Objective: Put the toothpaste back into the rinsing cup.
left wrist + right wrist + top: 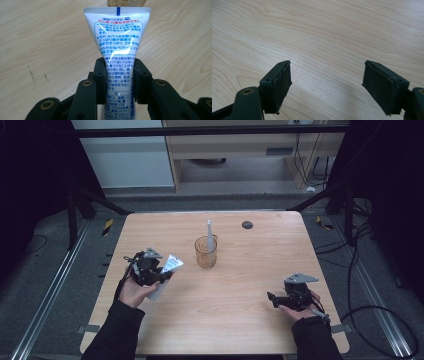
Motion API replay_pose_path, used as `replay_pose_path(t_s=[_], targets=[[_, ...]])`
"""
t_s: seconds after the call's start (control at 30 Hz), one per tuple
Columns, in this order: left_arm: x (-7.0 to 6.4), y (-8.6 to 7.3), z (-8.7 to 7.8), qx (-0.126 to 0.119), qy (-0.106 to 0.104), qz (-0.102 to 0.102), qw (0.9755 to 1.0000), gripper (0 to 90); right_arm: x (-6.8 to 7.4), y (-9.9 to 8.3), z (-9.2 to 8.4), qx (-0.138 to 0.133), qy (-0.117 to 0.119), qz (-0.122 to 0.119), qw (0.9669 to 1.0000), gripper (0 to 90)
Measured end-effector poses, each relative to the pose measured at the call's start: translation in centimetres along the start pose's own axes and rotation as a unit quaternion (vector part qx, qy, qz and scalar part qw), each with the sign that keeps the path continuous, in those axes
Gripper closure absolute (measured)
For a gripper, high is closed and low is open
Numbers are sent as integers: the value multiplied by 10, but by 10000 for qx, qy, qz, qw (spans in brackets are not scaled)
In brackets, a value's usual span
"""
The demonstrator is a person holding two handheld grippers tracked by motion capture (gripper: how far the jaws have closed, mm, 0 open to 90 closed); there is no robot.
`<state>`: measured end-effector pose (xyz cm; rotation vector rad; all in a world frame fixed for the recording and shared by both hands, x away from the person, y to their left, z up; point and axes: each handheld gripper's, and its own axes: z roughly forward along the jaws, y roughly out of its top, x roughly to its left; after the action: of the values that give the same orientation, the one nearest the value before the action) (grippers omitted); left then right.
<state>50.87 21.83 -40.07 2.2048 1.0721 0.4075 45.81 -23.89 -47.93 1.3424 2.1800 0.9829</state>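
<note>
My left gripper (pixel 159 276) is shut on a white toothpaste tube (pixel 168 271) with blue print, held above the table's left side. In the left gripper view the tube (pixel 117 40) stands between the two jaws, its flat crimped end pointing away, and the gripper (pixel 118 80) pinches its lower half. An amber transparent cup (pixel 206 252) stands near the table's middle with a white toothbrush (pixel 210 235) upright in it. My right gripper (pixel 273 299) hovers open near the front right, and in the right gripper view (pixel 327 82) nothing lies between its pads.
A small dark round disc (pixel 247 224) lies toward the far edge of the wooden table (pixel 240 320). Black frame bars and cables surround the table on the floor. The cup's base (pixel 126 3) peeks beyond the tube's end.
</note>
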Motion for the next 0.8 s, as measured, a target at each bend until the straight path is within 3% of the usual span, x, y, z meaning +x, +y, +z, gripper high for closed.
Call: replay_pose_path(t_s=[0.3, 0.53, 0.8], targets=[[-5, 5, -10, -642, 265, -94, 9975, 689, -1, 0, -1, -36, -31, 23, 10000, 227], [1, 16, -25, -1200, 481, -254, 9913, 689, -1, 1, -2, -54, -49, 49, 10000, 227], [6, 29, -22, -1598, 562, -410, 9847, 689, -1, 0, -2, -67, -46, 55, 10000, 226]])
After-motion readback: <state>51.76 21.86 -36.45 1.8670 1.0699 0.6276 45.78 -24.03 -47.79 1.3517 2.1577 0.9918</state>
